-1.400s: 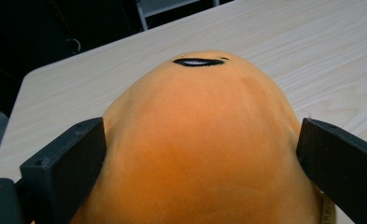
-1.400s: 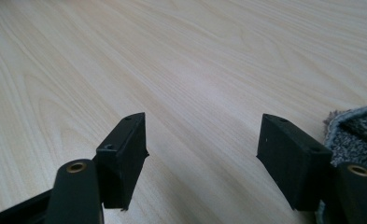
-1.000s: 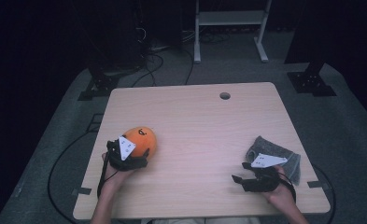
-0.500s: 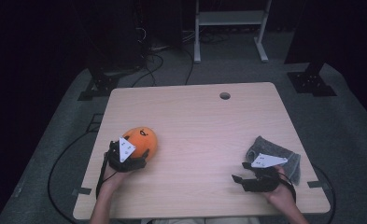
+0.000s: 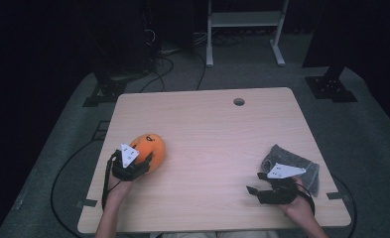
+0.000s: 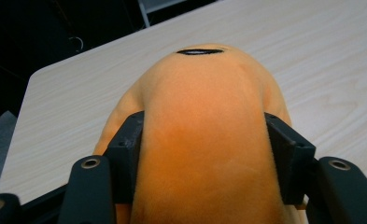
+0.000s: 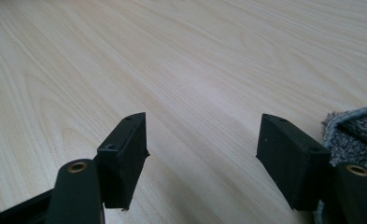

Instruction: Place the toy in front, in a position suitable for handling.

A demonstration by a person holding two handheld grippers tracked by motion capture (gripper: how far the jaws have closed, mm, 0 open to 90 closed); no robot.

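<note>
Now I am squeezing my left gripper (image 5: 139, 166) on the orange plush toy (image 5: 151, 148), its long axis running straight ahead between the just-closing jaws; my right gripper (image 5: 256, 190), gaping empty, is waiting well apart from the toy.

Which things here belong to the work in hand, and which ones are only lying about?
In the work:
- orange plush toy, pinched from both sides
- left gripper, whose jaws have just been closing on the toy

Lying about:
- grey cloth, beside the right gripper, which is open over bare table
- round hole near the far edge
</note>
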